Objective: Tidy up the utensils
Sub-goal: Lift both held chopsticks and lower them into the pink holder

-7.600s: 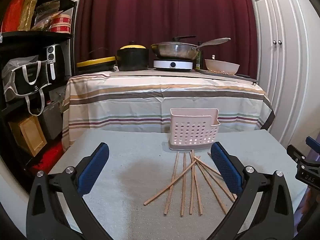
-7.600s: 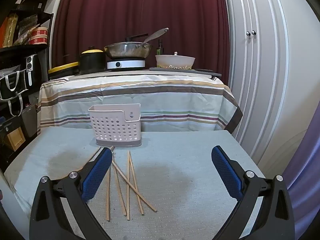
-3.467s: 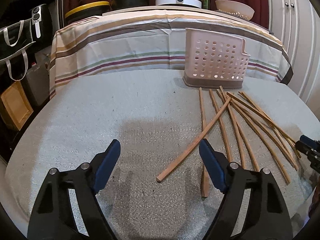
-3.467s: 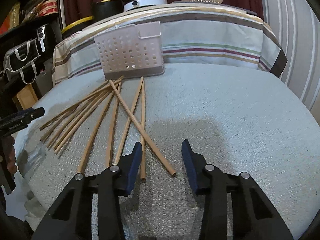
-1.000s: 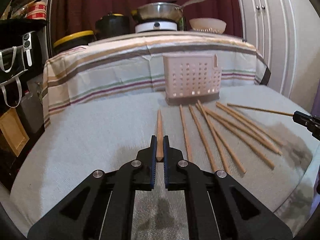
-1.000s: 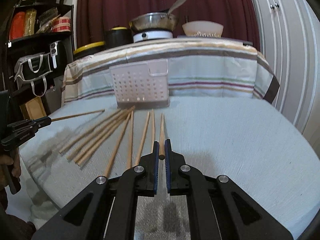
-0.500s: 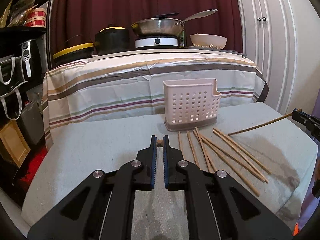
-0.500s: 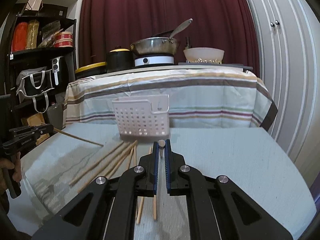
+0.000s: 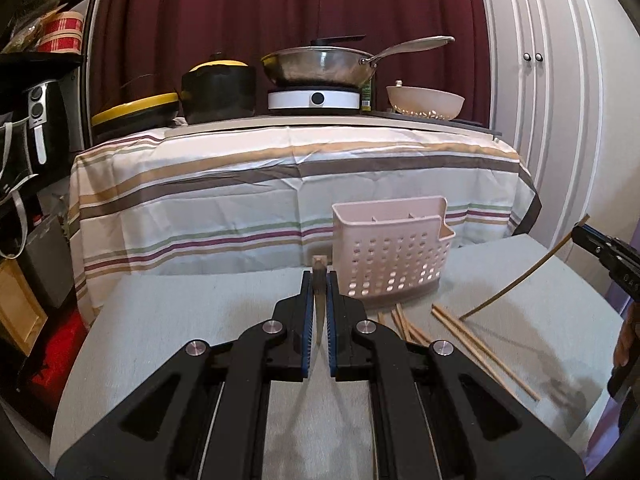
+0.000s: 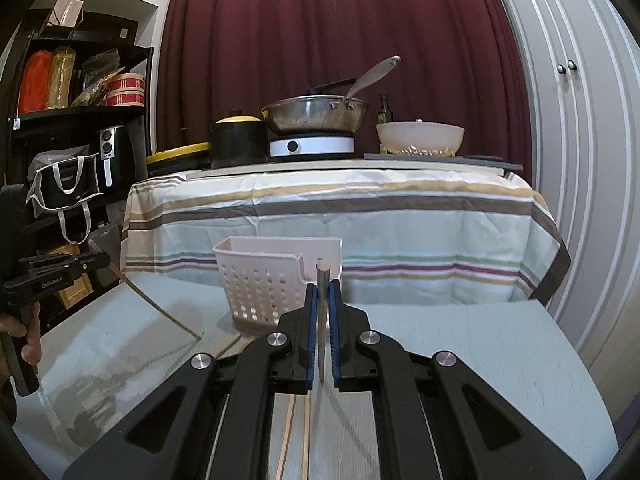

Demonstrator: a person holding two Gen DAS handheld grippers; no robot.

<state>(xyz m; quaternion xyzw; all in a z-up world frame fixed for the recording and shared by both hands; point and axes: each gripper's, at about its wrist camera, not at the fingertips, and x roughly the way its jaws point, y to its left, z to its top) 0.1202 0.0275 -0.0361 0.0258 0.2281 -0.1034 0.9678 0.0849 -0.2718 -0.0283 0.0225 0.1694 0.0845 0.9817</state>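
Left wrist view: the caddy [image 9: 394, 258], a perforated pale plastic holder, stands upright on the worktop [image 9: 200, 320] and looks empty as far as its interior shows, so nothing appears sorted yet. One chopstick [image 9: 319, 280] is pinched between the shut jaws of the left gripper [image 9: 319, 304], seen nearly end-on, its butt end poking just above the fingertips, raised off the worktop and just left of the caddy. Loose chopsticks [image 9: 472, 340] lie flat on the worktop in front of the caddy, fanned toward the right; exact count unclear. Right gripper [image 10: 323, 312] likewise has its jaws shut on a second chopstick [image 10: 323, 292], blunt end up, near the caddy's right notch. Each gripper also shows side-on in the other's view, its stick slanting down with the tip near or on the worktop; contact unclear. Judged progress: early, two sticks lifted, none dropped in, the loose ones left to do. Both grippers are level, pointing forward at the caddy, well apart from each other.
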